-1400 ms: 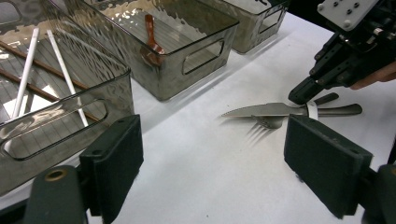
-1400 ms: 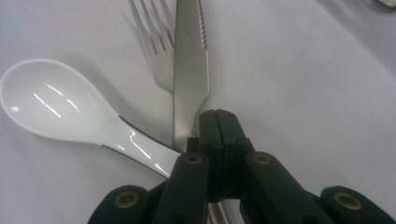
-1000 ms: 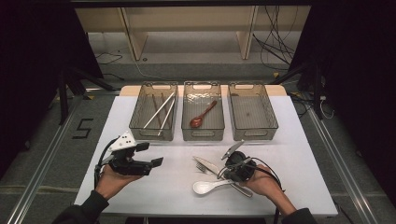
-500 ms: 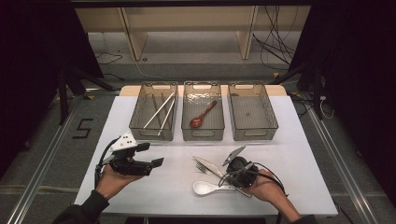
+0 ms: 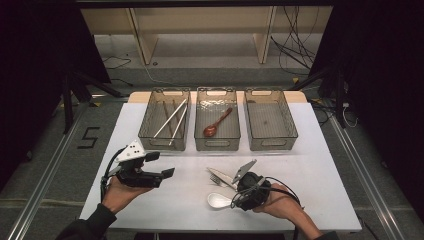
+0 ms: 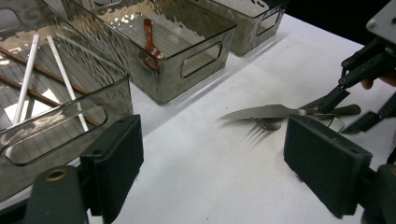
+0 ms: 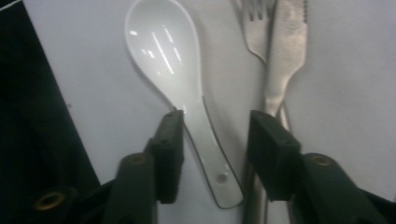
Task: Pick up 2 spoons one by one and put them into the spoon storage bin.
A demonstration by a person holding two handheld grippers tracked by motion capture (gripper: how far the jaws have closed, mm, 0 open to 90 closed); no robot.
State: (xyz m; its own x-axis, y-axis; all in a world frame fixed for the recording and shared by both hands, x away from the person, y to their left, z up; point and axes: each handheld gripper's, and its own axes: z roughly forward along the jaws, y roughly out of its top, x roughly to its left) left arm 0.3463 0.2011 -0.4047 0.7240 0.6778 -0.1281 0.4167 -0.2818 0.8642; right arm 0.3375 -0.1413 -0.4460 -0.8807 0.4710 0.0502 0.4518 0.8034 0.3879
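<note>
A white ceramic spoon (image 5: 218, 200) (image 7: 182, 88) lies near the table's front edge. Just behind it lie a metal knife (image 5: 220, 176) (image 7: 287, 51) and a fork (image 6: 261, 127) (image 7: 254, 23), side by side. My right gripper (image 5: 236, 200) (image 7: 218, 142) points down over the spoon, open, with the spoon's handle between its jaws; the knife handle lies just outside one jaw. My left gripper (image 5: 161, 165) (image 6: 219, 168) is held above the table's left side, open and holding nothing, aimed towards the cutlery.
Three clear bins stand in a row at the back. The left bin (image 5: 150, 137) holds chopsticks (image 5: 170, 119), the middle bin (image 5: 217, 145) a brown wooden spoon (image 5: 215, 125), and the right bin (image 5: 272, 142) holds nothing. White tabletop (image 5: 190, 200) lies between the hands.
My right gripper has shifted towards the front edge and lowered over the white spoon's handle. The left gripper has stayed put.
</note>
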